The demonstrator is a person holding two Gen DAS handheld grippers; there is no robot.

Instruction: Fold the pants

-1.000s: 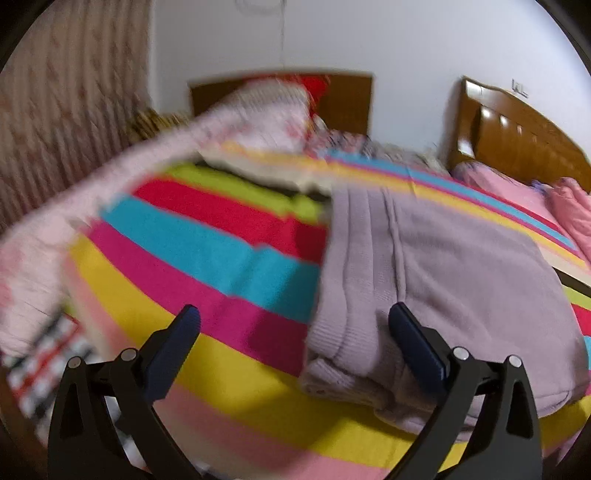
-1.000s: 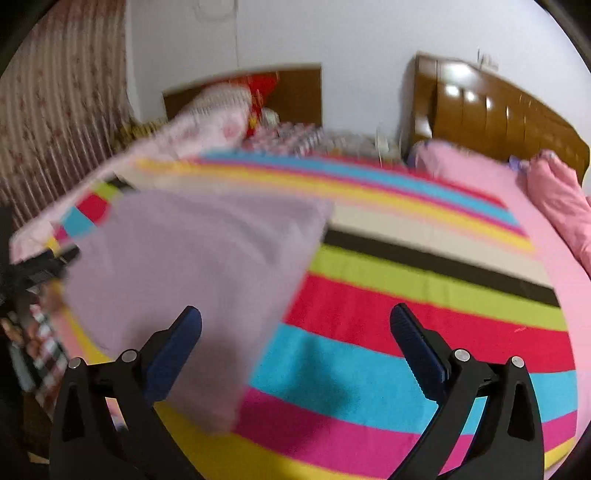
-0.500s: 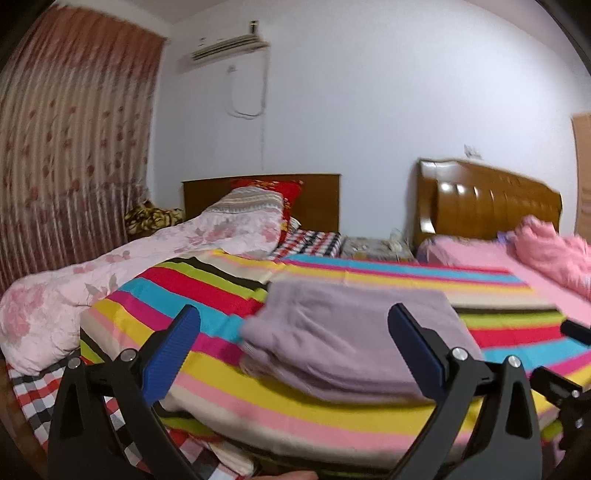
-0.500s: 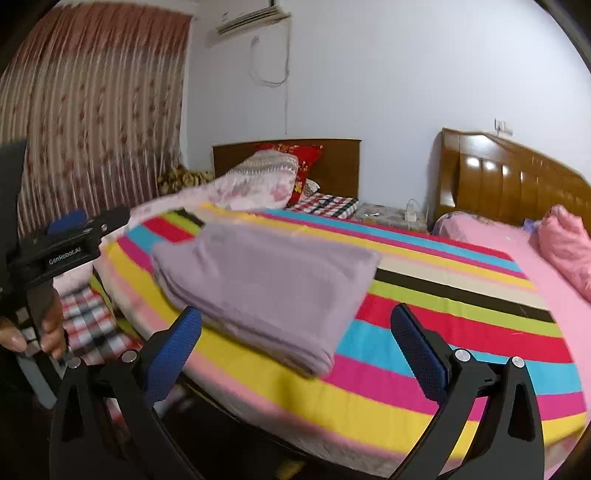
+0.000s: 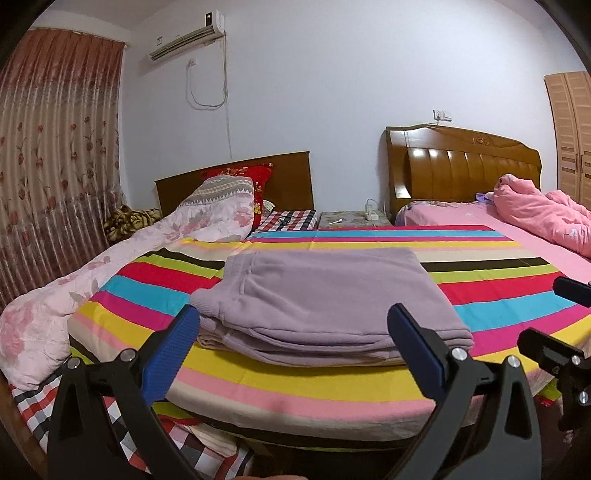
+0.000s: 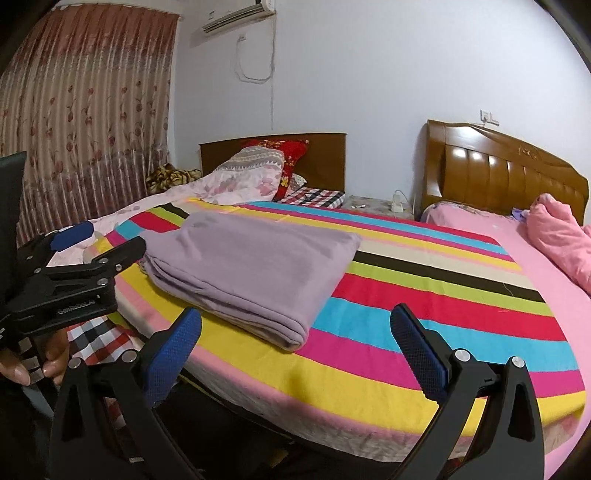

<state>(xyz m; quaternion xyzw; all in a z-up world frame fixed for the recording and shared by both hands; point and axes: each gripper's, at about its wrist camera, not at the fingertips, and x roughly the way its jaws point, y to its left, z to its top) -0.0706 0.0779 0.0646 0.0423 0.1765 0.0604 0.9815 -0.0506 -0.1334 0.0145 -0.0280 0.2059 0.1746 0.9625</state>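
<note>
Stripes of pink, yellow, blue, red and green run across the blanket [image 5: 332, 384] that covers the near bed [image 5: 280, 424], and the folded lilac pants [image 5: 325, 299] lie flat on it, close to its front edge and toward its left end. Beyond stand two wooden headboards, a dark plain one [image 5: 291, 177] behind a floral quilt [image 5: 122, 254] and a red pillow [image 5: 243, 175], and a glossy carved one [image 5: 465, 162] behind a pink sheet [image 5: 480, 218] with a bundled pink comforter [image 5: 543, 210]. A flowered curtain [image 5: 51, 155] hangs at the left and an air conditioner [image 5: 188, 33] sits high on the white wall. The pants form a squarish stack whose longer side runs along the stripes, ribbed waistband and layered edges facing the left claw [image 5: 293, 332]. To the right of the stack the blanket lies bare and flat out to the pink sheet. Both the left claw and the right claw [image 6: 295, 332] hang off the bed's front edge, apart from the cloth, fingers spread wide and gripping nothing. A hand [image 6: 22, 365] holds the left tool's grip
</note>
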